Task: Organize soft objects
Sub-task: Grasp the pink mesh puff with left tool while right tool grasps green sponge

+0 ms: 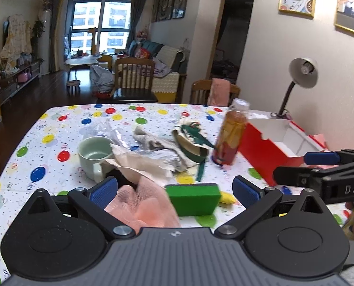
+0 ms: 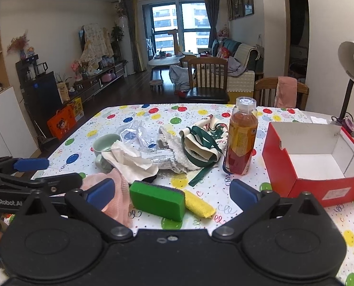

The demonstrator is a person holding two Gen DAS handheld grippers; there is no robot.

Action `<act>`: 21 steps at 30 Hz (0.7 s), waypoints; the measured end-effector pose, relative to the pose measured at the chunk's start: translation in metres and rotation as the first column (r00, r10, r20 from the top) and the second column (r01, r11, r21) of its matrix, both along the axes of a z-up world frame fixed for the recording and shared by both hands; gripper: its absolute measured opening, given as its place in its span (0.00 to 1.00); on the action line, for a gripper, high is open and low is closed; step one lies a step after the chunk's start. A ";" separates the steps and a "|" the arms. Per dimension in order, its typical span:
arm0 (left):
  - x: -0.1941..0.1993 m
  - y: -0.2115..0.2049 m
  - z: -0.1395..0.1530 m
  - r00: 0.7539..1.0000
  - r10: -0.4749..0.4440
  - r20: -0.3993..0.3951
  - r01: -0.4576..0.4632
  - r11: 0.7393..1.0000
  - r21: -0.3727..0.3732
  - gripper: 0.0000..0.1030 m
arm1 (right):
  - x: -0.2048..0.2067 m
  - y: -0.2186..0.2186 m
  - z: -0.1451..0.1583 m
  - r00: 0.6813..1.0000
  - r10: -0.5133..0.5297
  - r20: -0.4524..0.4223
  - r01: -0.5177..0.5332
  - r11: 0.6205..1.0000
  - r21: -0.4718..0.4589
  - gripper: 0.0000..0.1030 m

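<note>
the left gripper (image 1: 174, 189) has a ribbed grey body with a small white logo, 2 round black housings, black link arms with silver pivot screws, and 2 fingers (image 1: 104, 189) faced with textured blue pads. the right gripper (image 2: 172, 190) has the same build in matte black, with blue pads on its fingers (image 2: 242, 191). seen side-on, the right one bears white letters "das", the left one "genrobot.ai".
</note>
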State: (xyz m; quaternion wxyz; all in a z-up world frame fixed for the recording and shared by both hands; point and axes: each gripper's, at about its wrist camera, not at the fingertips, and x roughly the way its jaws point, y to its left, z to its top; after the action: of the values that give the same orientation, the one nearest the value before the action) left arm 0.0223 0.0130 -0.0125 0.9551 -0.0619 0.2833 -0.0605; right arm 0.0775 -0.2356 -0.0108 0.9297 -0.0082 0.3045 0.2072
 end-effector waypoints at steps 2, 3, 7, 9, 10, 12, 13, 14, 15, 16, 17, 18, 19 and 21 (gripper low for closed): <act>0.006 0.003 -0.005 1.000 0.012 -0.004 -0.012 1.000 0.012 1.00 | 0.012 -0.001 -0.007 0.999 0.014 -0.031 -0.014 1.000 0.006 0.97; 0.010 0.005 -0.008 1.000 0.012 -0.013 -0.012 1.000 0.012 1.00 | 0.016 0.001 -0.012 0.999 0.029 -0.045 -0.029 1.000 -0.001 0.94; 0.022 0.011 -0.023 0.999 0.018 -0.039 -0.018 1.000 0.009 1.00 | 0.030 0.015 -0.033 0.988 0.130 -0.081 -0.136 0.988 -0.074 0.89; 0.027 0.014 -0.030 0.999 0.028 -0.047 -0.026 0.999 0.024 1.00 | 0.039 0.023 -0.041 0.981 0.172 -0.090 -0.181 0.978 -0.104 0.88; 0.030 0.016 -0.034 0.998 0.029 -0.049 -0.028 0.999 0.026 1.00 | 0.044 0.026 -0.044 0.978 0.188 -0.089 -0.198 0.973 -0.120 0.88; 0.035 0.018 -0.042 0.998 0.032 -0.061 -0.029 0.999 0.034 1.00 | 0.054 0.033 -0.050 0.971 0.221 -0.087 -0.233 0.960 -0.155 0.87; 0.038 0.020 -0.047 0.997 0.028 -0.071 -0.025 0.999 0.036 1.00 | 0.060 0.036 -0.052 0.968 0.234 -0.092 -0.246 0.954 -0.168 0.84; 0.041 0.021 -0.053 0.996 0.024 -0.080 -0.021 0.999 0.040 1.00 | 0.065 0.038 -0.055 0.963 0.249 -0.101 -0.263 0.948 -0.177 0.82; 0.044 0.022 -0.058 0.995 0.029 -0.094 -0.025 0.999 0.047 1.00 | 0.070 0.040 -0.058 0.958 0.264 -0.111 -0.281 0.942 -0.184 0.79; 0.046 0.023 -0.063 0.993 0.037 -0.110 -0.032 0.998 0.051 1.00 | 0.075 0.042 -0.061 0.954 0.276 -0.118 -0.295 0.936 -0.193 0.78; 0.049 0.023 -0.068 0.992 0.038 -0.123 -0.032 0.998 0.050 1.00 | 0.080 0.044 -0.065 0.950 0.287 -0.124 -0.308 0.930 -0.202 0.78; 0.051 0.024 -0.073 0.990 0.038 -0.135 -0.031 0.998 0.050 1.00 | 0.084 0.046 -0.068 0.945 0.299 -0.132 -0.322 0.923 -0.212 0.77; 0.052 0.024 -0.077 0.989 0.040 -0.144 -0.033 0.998 0.052 1.00 | 0.088 0.048 -0.072 0.941 0.309 -0.140 -0.333 0.916 -0.222 0.76; 0.056 0.024 -0.085 0.986 0.040 -0.163 -0.031 0.998 0.054 1.00 | 0.096 0.053 -0.079 0.930 0.331 -0.159 -0.361 0.902 -0.237 0.74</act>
State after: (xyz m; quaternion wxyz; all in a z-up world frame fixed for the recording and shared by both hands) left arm 0.0778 0.0371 -0.0980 0.9308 -0.0471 0.3611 -0.0308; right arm 0.1736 -0.1827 -0.0897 0.8496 -0.1730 0.3757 0.3272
